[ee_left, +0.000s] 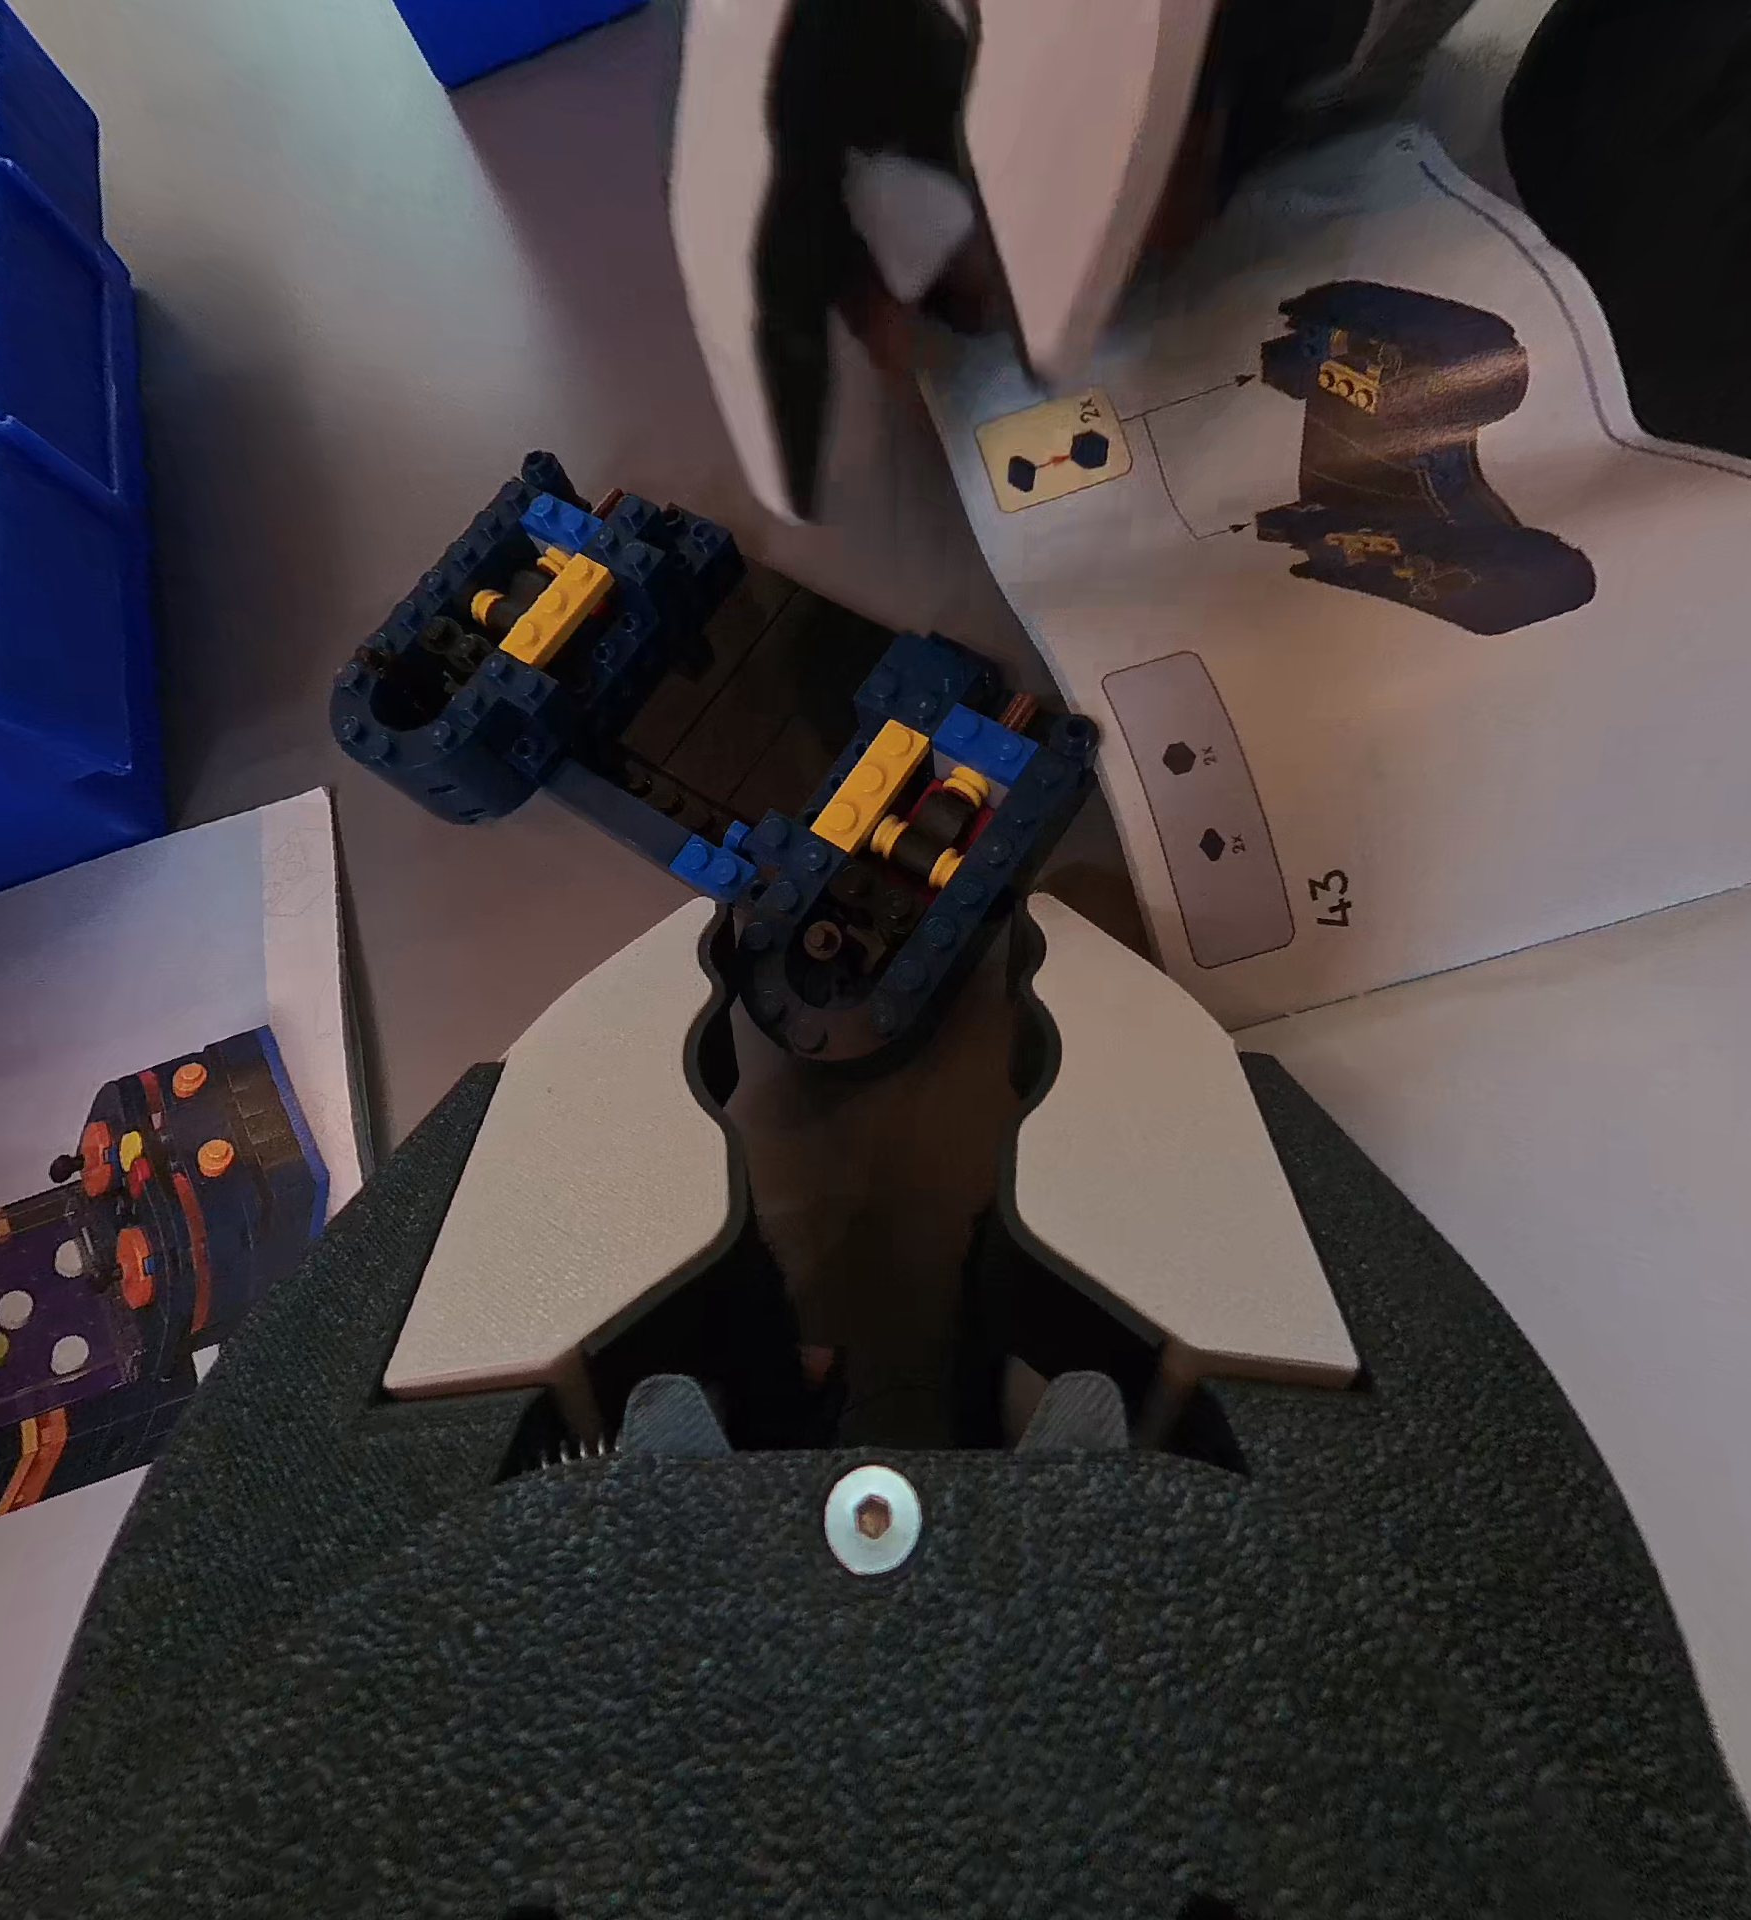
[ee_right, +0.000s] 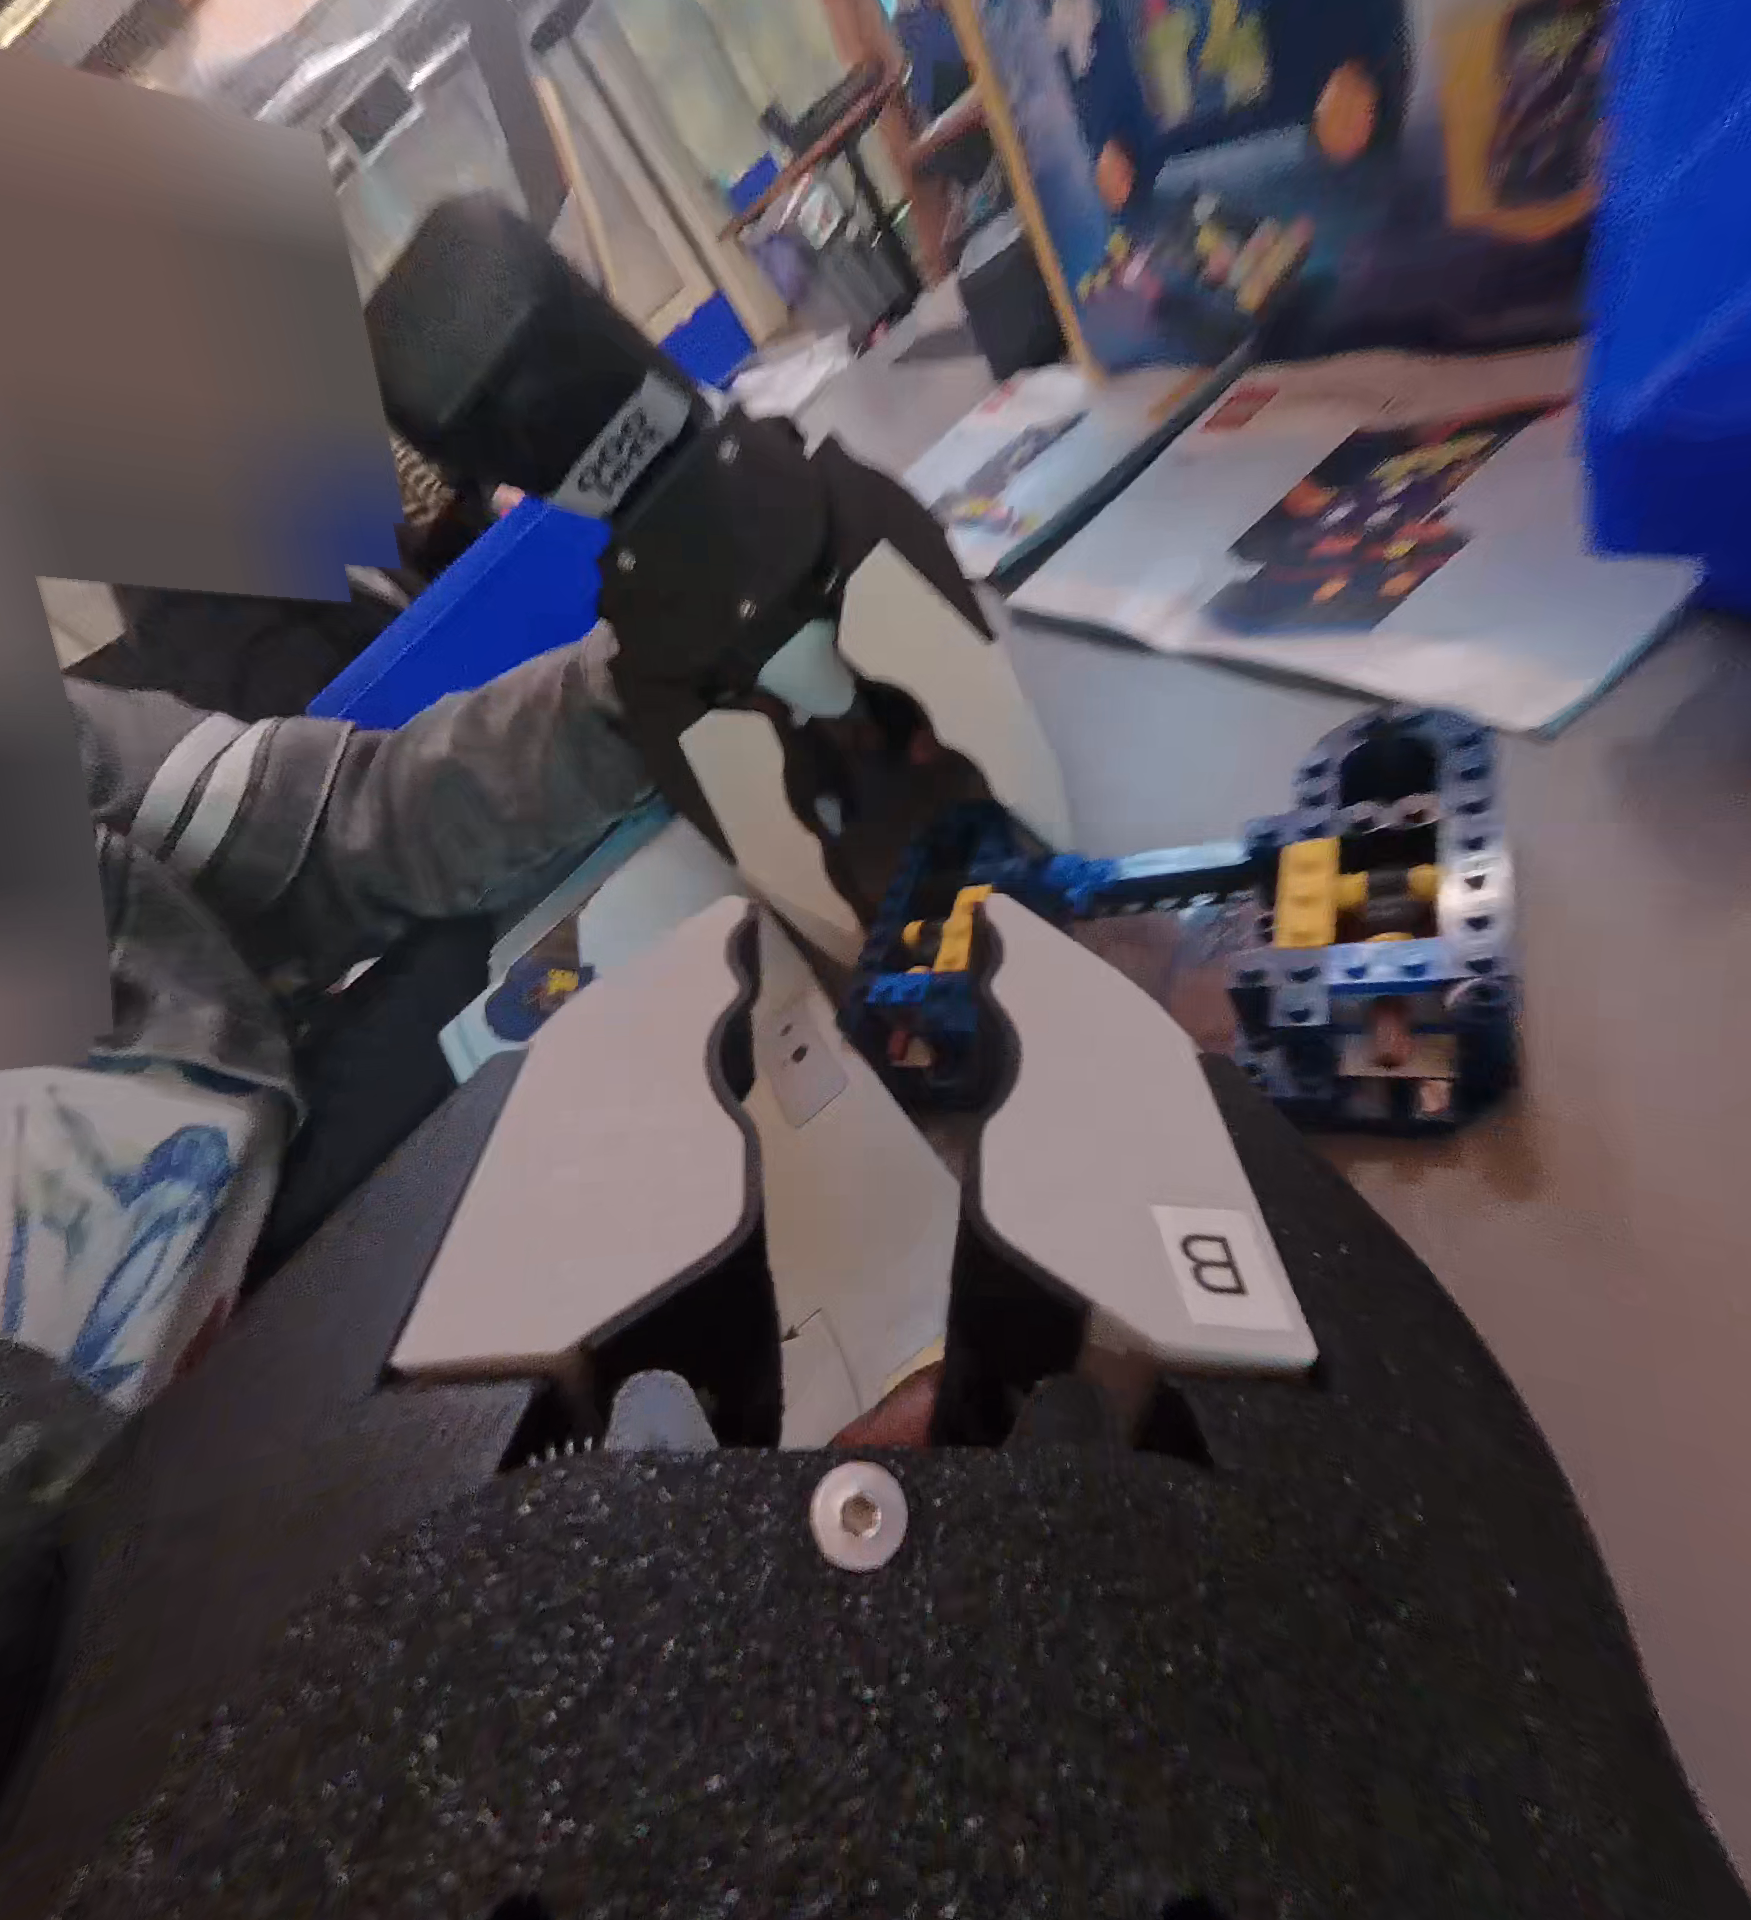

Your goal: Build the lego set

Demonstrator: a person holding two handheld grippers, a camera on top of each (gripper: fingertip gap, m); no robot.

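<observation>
- Gripping one rounded end of a dark blue brick model [ee_left: 715, 727], the left gripper [ee_left: 866, 977] has its two grey fingers [ee_left: 632, 1049] closed against the model's outer walls, pinching it.
- The brick model is the landmark: a long frame with two looped ends, yellow [ee_left: 554, 603] and bright blue pieces on top, lying on a grey surface [ee_left: 455, 312].
- Beyond the model's far side hovers the right gripper [ee_left: 912, 416], blurred, its fingers spread apart with nothing visible between them.
- To the model's right lies an open instruction booklet [ee_left: 1473, 779]; the right gripper's tips hang over the booklet's near corner.
- To the model's left stands a blue bin [ee_left: 9, 520], and nearer the camera a second booklet [ee_left: 123, 1143] with a printed cover.
- Risk, as a judgement: the model is held only at one end, so lifting or pushing on the free end could twist it in the grip or snap bricks loose.
- The right gripper could also catch the booklet page and drag it.
</observation>
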